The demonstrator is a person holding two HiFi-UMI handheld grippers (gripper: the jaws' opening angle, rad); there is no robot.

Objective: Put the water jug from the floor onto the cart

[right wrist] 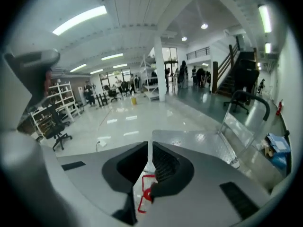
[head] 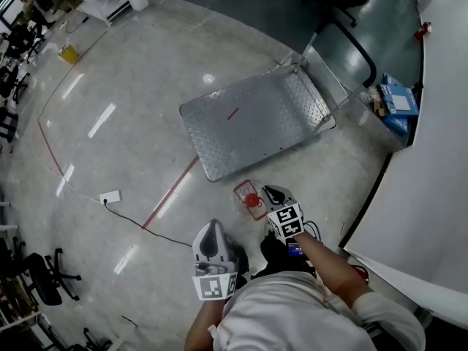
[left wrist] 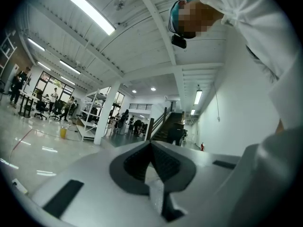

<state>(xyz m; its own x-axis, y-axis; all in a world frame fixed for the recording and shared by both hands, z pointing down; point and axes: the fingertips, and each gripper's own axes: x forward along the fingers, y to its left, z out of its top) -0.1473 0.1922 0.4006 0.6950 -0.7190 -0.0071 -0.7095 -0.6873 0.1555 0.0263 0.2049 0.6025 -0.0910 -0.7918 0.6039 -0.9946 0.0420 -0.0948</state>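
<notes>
The water jug (head: 250, 198) is a clear container with a red cap and a red handle frame, standing on the floor just in front of the cart's near corner. The cart (head: 256, 119) is a low silver checker-plate deck with a black push handle at its far end. My right gripper (head: 273, 194) is tilted down beside the jug's right side, its jaws shut with nothing between them. In the right gripper view (right wrist: 149, 148) the jug's red frame (right wrist: 144, 193) shows below the closed jaws and the cart deck (right wrist: 189, 143) lies beyond. My left gripper (head: 213, 229) is held level near my body, shut and empty (left wrist: 151, 145).
A white power strip (head: 110, 197) with a black cable lies on the floor at left, next to a red tape line (head: 172, 192). A blue box (head: 398, 104) sits by the white wall at right. Office chairs (head: 44, 276) stand at the lower left.
</notes>
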